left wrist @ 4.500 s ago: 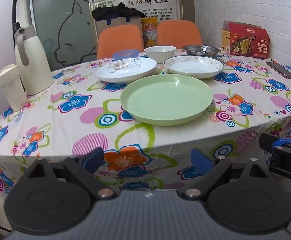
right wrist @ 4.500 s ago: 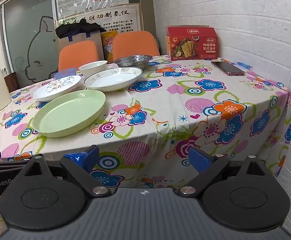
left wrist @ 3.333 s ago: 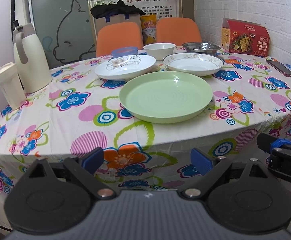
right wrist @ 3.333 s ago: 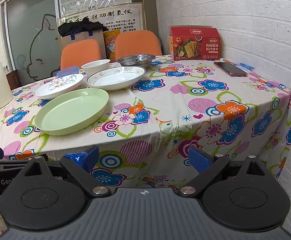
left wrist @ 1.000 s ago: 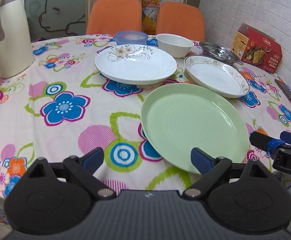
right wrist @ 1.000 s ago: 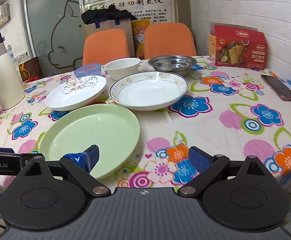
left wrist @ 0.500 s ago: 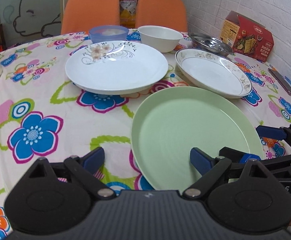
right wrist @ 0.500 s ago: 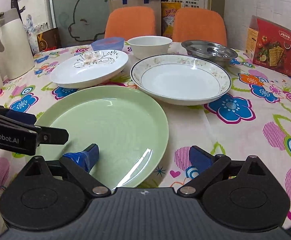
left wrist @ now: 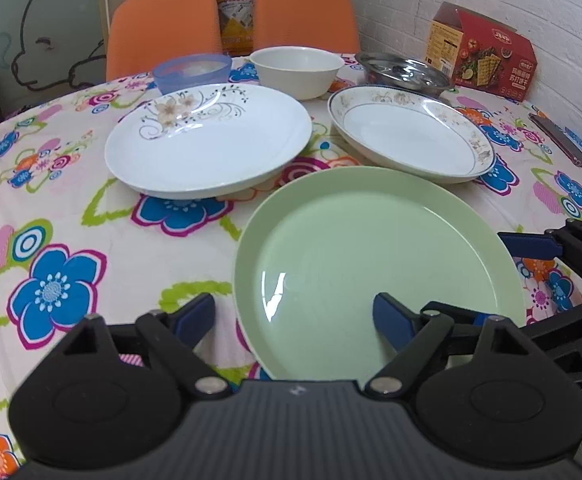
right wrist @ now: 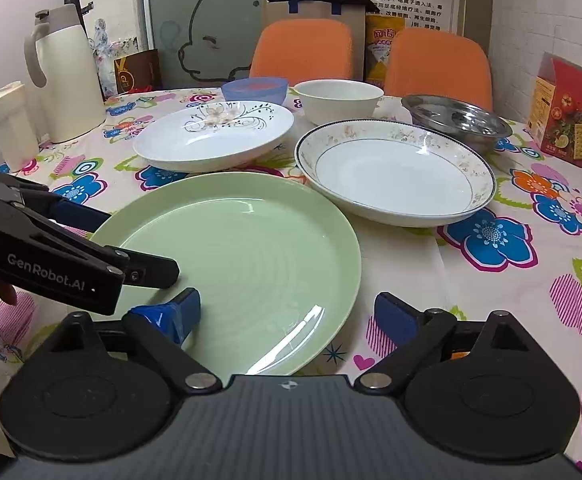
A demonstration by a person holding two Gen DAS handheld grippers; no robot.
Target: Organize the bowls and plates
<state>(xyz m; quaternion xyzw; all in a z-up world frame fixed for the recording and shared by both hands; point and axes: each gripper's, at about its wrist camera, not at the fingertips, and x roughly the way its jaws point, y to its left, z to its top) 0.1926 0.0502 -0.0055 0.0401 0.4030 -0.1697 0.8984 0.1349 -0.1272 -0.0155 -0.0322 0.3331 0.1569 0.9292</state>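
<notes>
A large green plate (left wrist: 371,256) (right wrist: 251,260) lies nearest on the flowered tablecloth. Behind it sit a white floral plate (left wrist: 207,144) (right wrist: 215,136) and a gold-rimmed deep plate (left wrist: 411,136) (right wrist: 395,168). Farther back stand a blue bowl (left wrist: 191,72), a white bowl (left wrist: 297,70) (right wrist: 339,102) and a steel bowl (left wrist: 405,70) (right wrist: 457,122). My left gripper (left wrist: 291,316) is open and straddles the green plate's near left rim. My right gripper (right wrist: 287,314) is open astride the plate's near right rim. Neither holds anything.
A cream thermos jug (right wrist: 67,76) and a white bottle (right wrist: 11,124) stand at the table's left. A red cracker box (left wrist: 483,54) and a phone (left wrist: 559,140) lie on the right by the brick wall. Two orange chairs (right wrist: 303,48) stand behind the table.
Both grippers have moved forward from the table's front edge to either side of the green plate's near rim. Both stay open and the dishes have not moved.
</notes>
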